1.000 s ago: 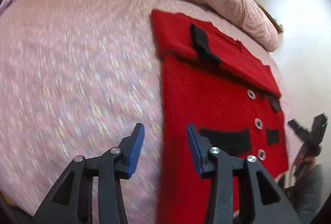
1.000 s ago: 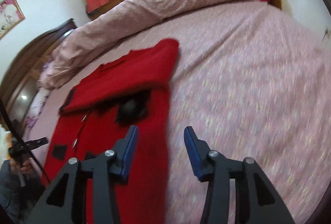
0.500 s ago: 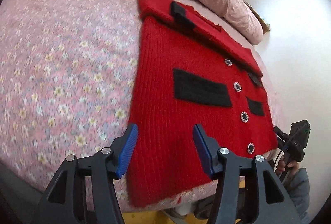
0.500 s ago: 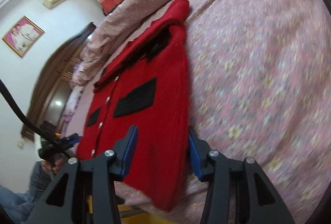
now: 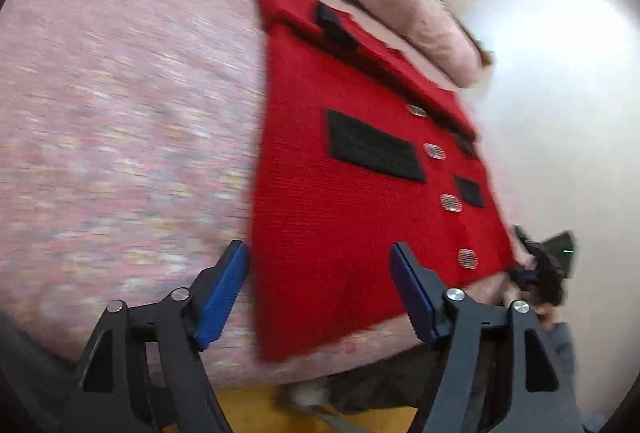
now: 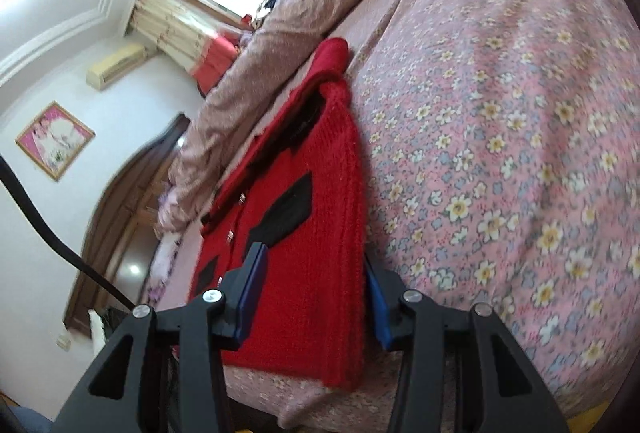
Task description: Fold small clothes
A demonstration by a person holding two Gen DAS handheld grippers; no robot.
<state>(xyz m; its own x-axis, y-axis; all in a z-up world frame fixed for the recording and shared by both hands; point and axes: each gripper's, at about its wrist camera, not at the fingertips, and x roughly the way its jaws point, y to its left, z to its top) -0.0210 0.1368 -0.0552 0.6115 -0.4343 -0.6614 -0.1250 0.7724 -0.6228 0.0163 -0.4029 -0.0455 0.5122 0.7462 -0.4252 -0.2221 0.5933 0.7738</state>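
**Both grippers line up on the hem corners**

Fingers of the left gripper (image 5: 320, 289) are spread wide, holding nothing, straddling the near left corner of the red cardigan (image 5: 352, 201). Those of the right gripper (image 6: 316, 297) are likewise apart and empty, framing the opposite hem corner. The cardigan lies flat, buttons up, near the foot edge of the floral bed (image 6: 520, 137), its sleeves already folded across the top. That placement suggests a two-corner pinch to bring the hem toward the collar.
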